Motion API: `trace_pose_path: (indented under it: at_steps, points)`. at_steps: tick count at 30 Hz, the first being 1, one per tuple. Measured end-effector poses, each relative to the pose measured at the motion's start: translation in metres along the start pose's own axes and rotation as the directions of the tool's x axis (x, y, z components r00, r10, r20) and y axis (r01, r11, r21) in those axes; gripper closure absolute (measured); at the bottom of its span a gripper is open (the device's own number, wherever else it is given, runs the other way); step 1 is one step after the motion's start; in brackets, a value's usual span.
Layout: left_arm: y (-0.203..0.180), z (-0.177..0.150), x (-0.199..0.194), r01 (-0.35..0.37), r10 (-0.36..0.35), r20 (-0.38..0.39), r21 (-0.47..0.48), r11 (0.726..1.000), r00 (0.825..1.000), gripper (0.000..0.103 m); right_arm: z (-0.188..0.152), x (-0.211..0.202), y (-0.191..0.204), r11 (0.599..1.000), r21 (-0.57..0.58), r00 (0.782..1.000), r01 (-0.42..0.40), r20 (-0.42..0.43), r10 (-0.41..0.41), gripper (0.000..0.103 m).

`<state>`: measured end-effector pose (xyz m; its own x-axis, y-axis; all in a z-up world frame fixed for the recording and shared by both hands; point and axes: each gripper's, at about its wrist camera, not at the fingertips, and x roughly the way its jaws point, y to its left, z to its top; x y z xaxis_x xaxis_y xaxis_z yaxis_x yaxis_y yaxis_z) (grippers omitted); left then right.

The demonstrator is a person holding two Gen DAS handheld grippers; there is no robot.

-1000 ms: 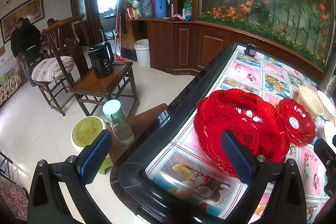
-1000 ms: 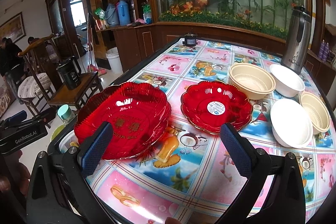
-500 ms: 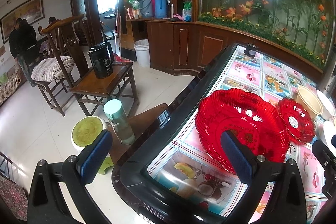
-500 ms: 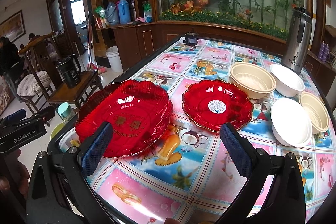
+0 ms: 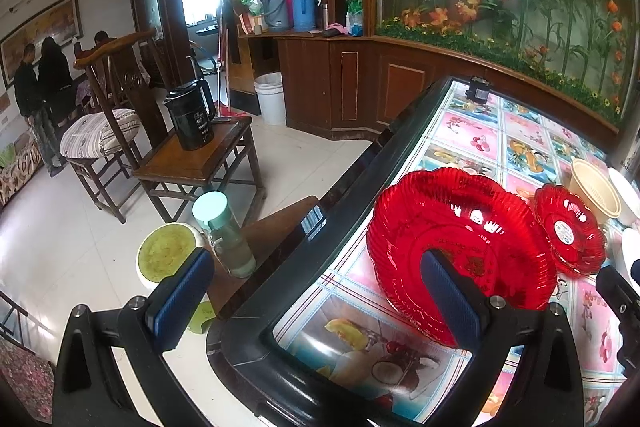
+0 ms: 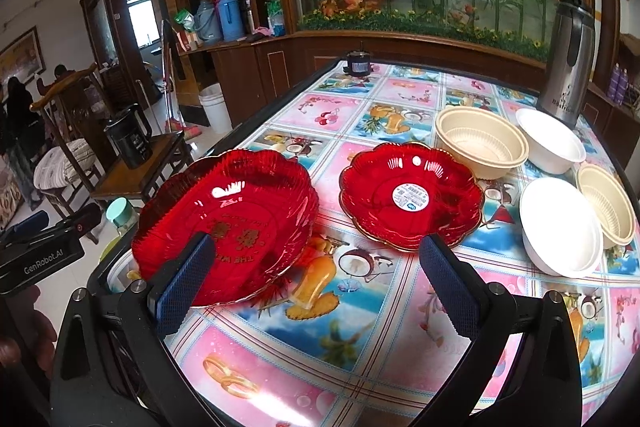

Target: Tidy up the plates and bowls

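Observation:
A large red plate (image 6: 232,223) lies at the table's near left corner, and the left wrist view shows it too (image 5: 460,235). Right of it rests a smaller scalloped red plate (image 6: 412,195) with a white sticker. Behind that stand a beige bowl (image 6: 480,141) and a white bowl (image 6: 550,141). Nearer on the right are another white bowl (image 6: 560,227) and another beige bowl (image 6: 606,207). My right gripper (image 6: 316,279) is open above the table's front edge, empty, short of both red plates. My left gripper (image 5: 316,299) is open and empty over the table's left corner.
A steel thermos jug (image 6: 568,63) stands at the back right, and a small dark object (image 6: 358,63) sits at the table's far edge. Left of the table (image 5: 400,131) are a bottle with a mint cap (image 5: 224,235), a wooden stool with a black kettle (image 5: 190,119) and a chair. People stand far left.
Both views have drifted slightly, so the plates sit a little higher in frame. Nothing on the table has moved and both grippers stay open.

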<state>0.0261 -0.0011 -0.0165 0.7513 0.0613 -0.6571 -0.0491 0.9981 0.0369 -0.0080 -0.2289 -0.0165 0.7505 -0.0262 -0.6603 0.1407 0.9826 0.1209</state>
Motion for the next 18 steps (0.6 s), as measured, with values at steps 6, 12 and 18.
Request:
trace_pose_path:
  at_steps: [6,12,18]
  points:
    - [-0.008,0.001,0.013,0.004,-0.003,-0.040,0.020,1.000,0.999,0.000,0.002,0.012,-0.007,0.999,0.047,0.999,-0.015,-0.050,0.018,0.000]
    - [-0.008,0.001,0.033,0.001,0.001,-0.113,0.016,1.000,0.994,0.000,0.005,0.021,-0.007,0.996,0.078,0.996,-0.035,-0.084,0.042,0.002]
    - [-0.011,0.001,0.055,0.026,-0.026,-0.216,-0.003,1.000,0.976,0.000,0.004,0.036,-0.014,0.985,0.168,0.986,-0.035,-0.153,0.061,0.013]
